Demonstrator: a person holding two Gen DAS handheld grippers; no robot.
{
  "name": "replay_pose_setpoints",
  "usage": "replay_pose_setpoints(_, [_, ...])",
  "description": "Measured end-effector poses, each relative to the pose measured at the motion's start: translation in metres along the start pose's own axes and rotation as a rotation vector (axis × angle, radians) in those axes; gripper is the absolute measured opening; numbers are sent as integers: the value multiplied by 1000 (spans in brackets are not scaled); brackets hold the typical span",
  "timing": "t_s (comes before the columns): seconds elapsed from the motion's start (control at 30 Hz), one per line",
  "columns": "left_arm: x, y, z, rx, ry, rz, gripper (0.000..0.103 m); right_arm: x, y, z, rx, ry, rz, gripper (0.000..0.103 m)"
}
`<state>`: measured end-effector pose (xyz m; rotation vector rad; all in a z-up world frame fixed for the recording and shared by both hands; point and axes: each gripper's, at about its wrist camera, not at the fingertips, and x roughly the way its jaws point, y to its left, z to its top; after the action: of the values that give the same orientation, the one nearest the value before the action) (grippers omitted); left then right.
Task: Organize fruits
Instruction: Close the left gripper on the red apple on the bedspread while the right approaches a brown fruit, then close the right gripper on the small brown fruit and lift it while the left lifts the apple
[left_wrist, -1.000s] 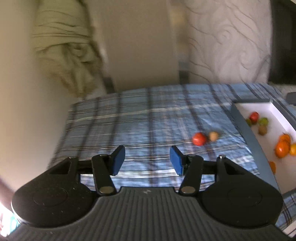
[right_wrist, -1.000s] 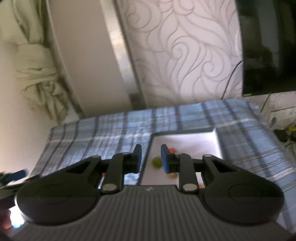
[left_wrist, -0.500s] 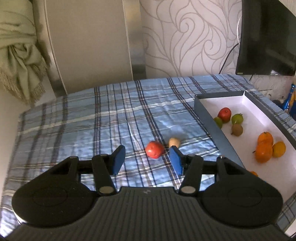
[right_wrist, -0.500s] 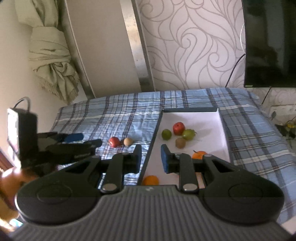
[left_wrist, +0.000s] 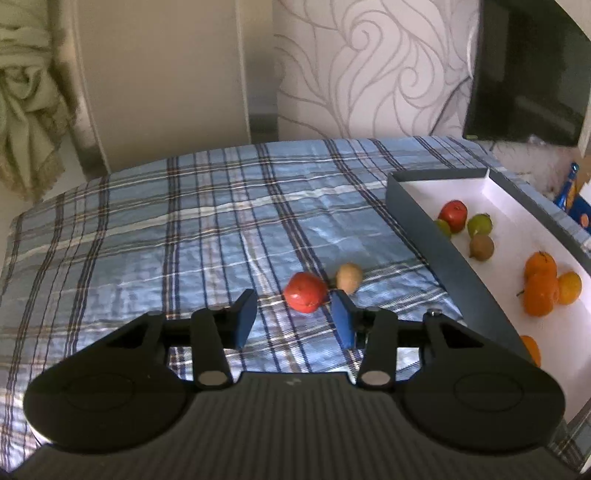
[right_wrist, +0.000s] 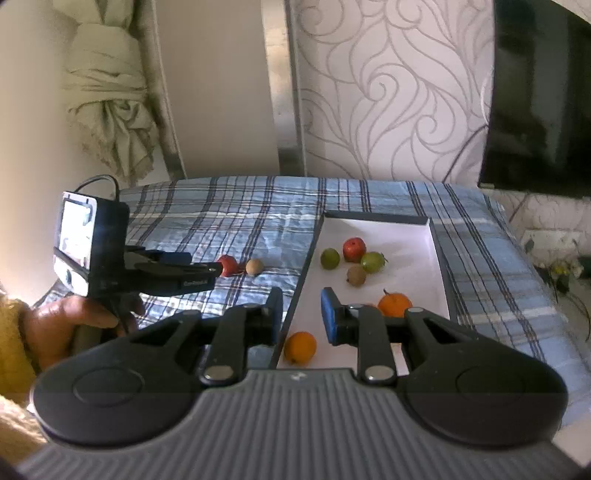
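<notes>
**Left claw lines up on the loose red fruit**

The left claw (left_wrist: 291, 319) hangs wide open and empty just short of a red apple-like fruit (left_wrist: 306, 291), which lies on the blue plaid cloth (left_wrist: 184, 236) covering the surface, touching or nearly touching a small tan fruit (left_wrist: 348, 276) on its far right. Both sit outside the dark-walled white tray (left_wrist: 417, 225), where a red fruit, green ones, a brown one and several oranges already lie.

The red fruit looks round, smooth and firm, light enough for an easy lift but apt to roll or squirt out of the pads. The safest hold is probably across its widest part, pads level on opposite sides, closing gently and keeping clear of the tan neighbour.

The right claw (right_wrist: 301, 315) hovers over the tray's near left wall, moderately open and holding nothing.
</notes>
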<state>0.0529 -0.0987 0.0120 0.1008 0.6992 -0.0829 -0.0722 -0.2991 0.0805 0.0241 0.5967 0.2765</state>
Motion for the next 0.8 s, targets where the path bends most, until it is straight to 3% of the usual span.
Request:
replay_pose_setpoints(0.33, [27, -7, 7, 31, 30, -25, 47, -7, -17, -11, 124, -14, -47, 27])
replay_pose_setpoints(0.57, [42, -6, 7, 2, 34, -33, 47, -9, -12, -11, 64, 11, -62, 27])
replay_pose_setpoints(0.8, [48, 0, 3, -41, 37, -44, 38, -6, -8, -9, 7, 31, -49, 27])
